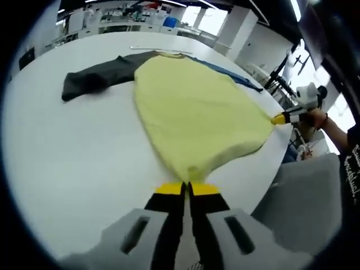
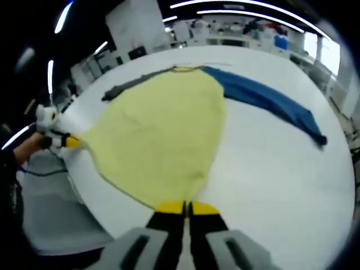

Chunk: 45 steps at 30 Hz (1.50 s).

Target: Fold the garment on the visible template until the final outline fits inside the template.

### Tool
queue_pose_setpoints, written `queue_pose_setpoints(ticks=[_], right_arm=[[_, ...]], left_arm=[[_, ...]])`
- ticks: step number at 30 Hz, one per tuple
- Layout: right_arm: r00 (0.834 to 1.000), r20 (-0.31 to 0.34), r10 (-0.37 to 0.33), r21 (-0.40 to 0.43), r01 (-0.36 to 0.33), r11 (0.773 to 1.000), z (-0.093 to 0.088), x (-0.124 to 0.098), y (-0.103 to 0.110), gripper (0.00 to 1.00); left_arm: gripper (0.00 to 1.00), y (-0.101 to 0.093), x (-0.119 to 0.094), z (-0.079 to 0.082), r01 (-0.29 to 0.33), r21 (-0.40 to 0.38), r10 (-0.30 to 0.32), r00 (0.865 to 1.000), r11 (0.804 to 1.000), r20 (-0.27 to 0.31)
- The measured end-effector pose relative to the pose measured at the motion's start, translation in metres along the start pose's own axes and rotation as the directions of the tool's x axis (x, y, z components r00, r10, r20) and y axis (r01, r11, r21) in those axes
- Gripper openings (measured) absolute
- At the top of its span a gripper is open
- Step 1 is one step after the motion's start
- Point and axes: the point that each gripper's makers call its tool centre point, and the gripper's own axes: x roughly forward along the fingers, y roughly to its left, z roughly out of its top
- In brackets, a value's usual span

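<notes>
Left gripper (image 1: 187,188): yellow-tipped jaws pressed together on hem corner of yellow shirt (image 1: 191,112), near table edge. Right gripper (image 2: 186,208): jaws likewise pinched on opposite hem corner; same tool seen in left gripper view at right, tip (image 1: 279,118) clamping cloth. Shirt spread flat on white table (image 1: 67,157), body wide between grippers, hem drawn taut. Farther: dark grey sleeve (image 1: 95,79) stretched one way, blue sleeve (image 2: 270,101) other way. Bare tabletop open around both sleeves. Far beyond: lab benches.
</notes>
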Motion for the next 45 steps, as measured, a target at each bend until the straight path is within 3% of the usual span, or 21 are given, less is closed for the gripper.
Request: queue_pose_setpoints(ticks=[6,9,14,17,26,32,34,37,41,43,45], right_arm=[[1.000,0.021,0.012,-0.003,-0.012,1.000,0.010,-0.015,0.003,0.00],[0.999,0.035,0.019,0.003,-0.019,1.000,0.017,-0.022,0.004,0.00],[1.000,0.018,0.012,-0.005,-0.012,1.000,0.019,-0.020,0.004,0.00],[1.000,-0.010,0.006,-0.015,-0.006,1.000,0.010,-0.012,0.003,0.00],[1.000,-0.020,-0.017,-0.004,0.017,1.000,-0.005,0.001,0.001,0.00],[1.000,-0.011,-0.016,-0.021,0.016,1.000,-0.006,-0.001,0.001,0.01],[1.000,-0.002,-0.022,-0.037,0.022,0.999,-0.005,-0.001,-0.001,0.06],[0.999,0.002,-0.040,-0.079,0.040,0.996,-0.004,-0.002,-0.002,0.22],[0.999,0.023,-0.046,-0.106,0.048,0.993,0.000,-0.005,-0.002,0.40],[0.998,0.041,-0.041,-0.114,0.045,0.992,0.004,-0.008,-0.002,0.48],[0.997,0.061,-0.040,-0.125,0.048,0.991,0.009,-0.009,-0.005,0.54]], left_arm=[[0.00,-0.001,-0.013,0.014,0.031,-0.058,-0.030,0.999,0.998,0.021],[0.00,0.001,-0.016,0.012,0.032,-0.120,-0.035,0.999,0.992,-0.027],[0.00,0.006,-0.011,0.010,0.013,-0.121,-0.022,0.997,0.993,-0.075],[0.00,0.007,-0.005,-0.002,-0.020,-0.076,0.010,0.992,0.997,-0.126],[0.01,0.009,-0.001,-0.013,-0.074,0.024,0.077,0.984,0.997,-0.160],[0.16,0.006,-0.003,-0.014,-0.074,0.070,0.084,0.986,0.995,-0.143],[0.22,0.004,-0.003,-0.015,-0.073,0.085,0.084,0.987,0.994,-0.140],[0.31,-0.001,-0.004,-0.012,-0.062,0.110,0.074,0.990,0.992,-0.118],[0.43,-0.005,-0.003,0.002,-0.052,0.164,0.057,0.998,0.985,-0.022],[0.50,-0.008,-0.007,0.013,-0.077,0.225,0.070,0.997,0.971,0.040],[0.56,-0.007,-0.008,0.015,-0.084,0.232,0.073,0.996,0.969,0.057]])
